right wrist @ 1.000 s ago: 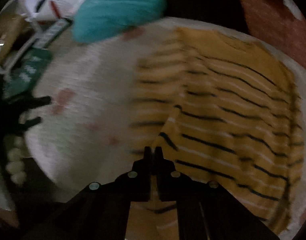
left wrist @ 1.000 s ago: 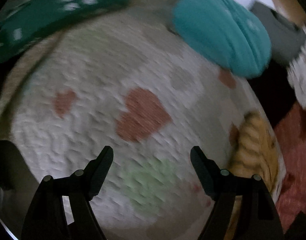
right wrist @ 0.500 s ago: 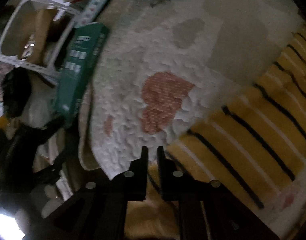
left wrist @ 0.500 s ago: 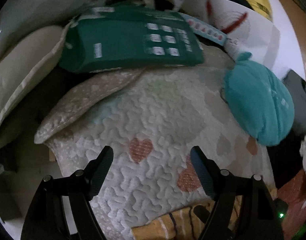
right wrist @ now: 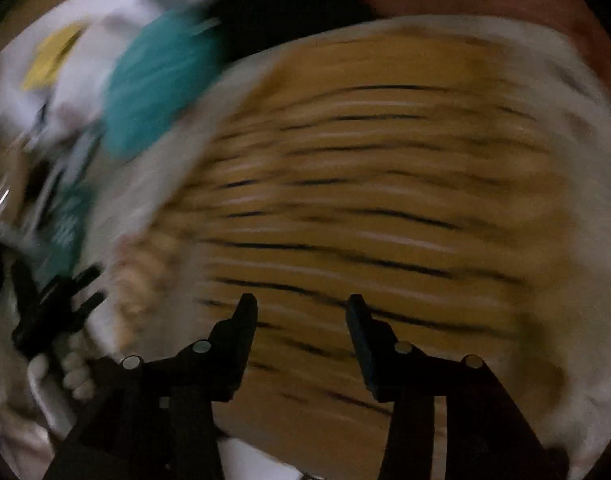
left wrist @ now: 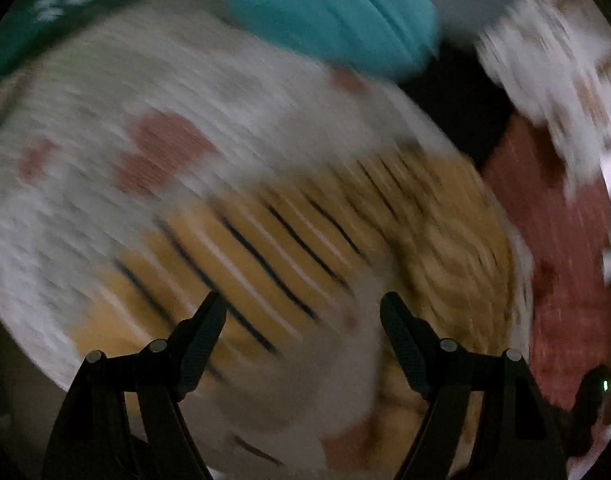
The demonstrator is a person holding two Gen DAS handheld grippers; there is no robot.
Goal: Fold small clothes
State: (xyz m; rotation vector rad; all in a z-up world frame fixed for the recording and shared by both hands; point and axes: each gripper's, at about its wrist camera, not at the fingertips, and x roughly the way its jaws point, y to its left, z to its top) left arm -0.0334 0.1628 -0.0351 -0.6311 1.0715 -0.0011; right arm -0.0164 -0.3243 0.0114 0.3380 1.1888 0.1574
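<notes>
A small yellow garment with thin black and white stripes (right wrist: 365,200) lies on a white quilted mat with heart patches (left wrist: 105,128). It also shows in the left wrist view (left wrist: 273,248), blurred, with a crumpled part (left wrist: 457,248) at its right. My left gripper (left wrist: 303,316) is open and empty just above the garment's near edge. My right gripper (right wrist: 301,312) is open and empty over the garment. The left gripper also shows in the right wrist view (right wrist: 57,312), held by a hand at the left.
A teal bundle of cloth (left wrist: 337,12) lies at the mat's far edge, also in the right wrist view (right wrist: 157,84). A green box (left wrist: 57,4) is far left. A red cloth (left wrist: 553,248) and a white fluffy thing (left wrist: 553,52) lie to the right.
My right gripper has opened and let go of the yellow striped garment, which now lies spread. My left gripper has swung back over the garment. Both views are blurred by motion.
</notes>
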